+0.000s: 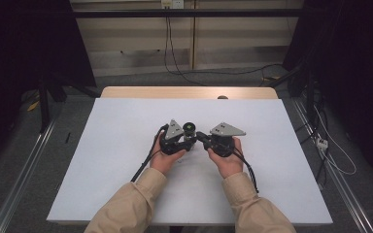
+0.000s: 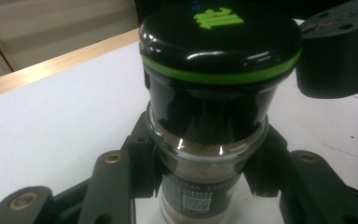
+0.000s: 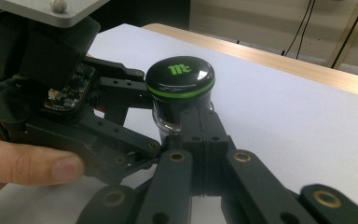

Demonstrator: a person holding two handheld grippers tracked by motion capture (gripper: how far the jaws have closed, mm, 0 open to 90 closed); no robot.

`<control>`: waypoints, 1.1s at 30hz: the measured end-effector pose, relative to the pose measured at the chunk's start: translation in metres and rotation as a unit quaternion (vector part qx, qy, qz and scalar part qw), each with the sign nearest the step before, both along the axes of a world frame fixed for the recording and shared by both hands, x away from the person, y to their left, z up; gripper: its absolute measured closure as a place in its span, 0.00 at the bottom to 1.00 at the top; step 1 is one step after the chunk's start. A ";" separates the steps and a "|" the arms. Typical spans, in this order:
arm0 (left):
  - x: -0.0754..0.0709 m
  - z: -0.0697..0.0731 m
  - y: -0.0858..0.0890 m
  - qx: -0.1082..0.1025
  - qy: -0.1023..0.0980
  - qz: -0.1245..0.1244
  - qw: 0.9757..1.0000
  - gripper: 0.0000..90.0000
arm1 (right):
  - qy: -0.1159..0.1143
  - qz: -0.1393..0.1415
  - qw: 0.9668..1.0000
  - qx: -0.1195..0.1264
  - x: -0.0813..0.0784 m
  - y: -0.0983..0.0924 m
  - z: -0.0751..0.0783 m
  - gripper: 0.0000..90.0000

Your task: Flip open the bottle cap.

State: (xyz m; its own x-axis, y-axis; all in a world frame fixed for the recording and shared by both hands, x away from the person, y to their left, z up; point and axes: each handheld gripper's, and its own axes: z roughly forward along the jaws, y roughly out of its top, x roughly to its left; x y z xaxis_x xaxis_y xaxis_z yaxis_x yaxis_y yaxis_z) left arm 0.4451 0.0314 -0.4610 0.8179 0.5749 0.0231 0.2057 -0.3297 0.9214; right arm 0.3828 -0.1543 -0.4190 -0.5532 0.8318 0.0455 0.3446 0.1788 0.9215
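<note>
While upright, spice jar clamped by left gripper | right gripper closed, touching jar

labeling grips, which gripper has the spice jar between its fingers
The left gripper: its fingers clamp the spice jar at the glass. The right gripper is shut, tips together beside the jar.

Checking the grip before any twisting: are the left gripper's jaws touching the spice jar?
Touching. The left gripper view shows the left gripper with both jaws pressed against the spice jar below its cap.
</note>
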 end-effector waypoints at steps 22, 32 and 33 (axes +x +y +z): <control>0.000 0.000 0.000 0.001 -0.002 0.003 1.000 0.59 | -0.001 0.008 1.000 -0.013 0.003 0.006 0.003 1.00; 0.000 0.000 0.000 0.000 0.000 0.001 1.000 0.59 | -0.002 0.009 1.000 -0.011 0.004 0.006 0.004 1.00; 0.000 0.000 0.000 0.000 0.000 0.000 1.000 0.59 | -0.002 0.010 1.000 -0.011 0.004 0.006 0.005 1.00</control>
State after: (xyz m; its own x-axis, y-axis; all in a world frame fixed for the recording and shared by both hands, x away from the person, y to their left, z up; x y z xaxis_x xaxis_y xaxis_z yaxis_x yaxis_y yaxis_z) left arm 0.4451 0.0313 -0.4609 0.8174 0.5756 0.0230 0.2067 -0.3303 0.9209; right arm 0.3866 -0.1478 -0.4144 -0.5697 0.8214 0.0254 0.3370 0.2053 0.9189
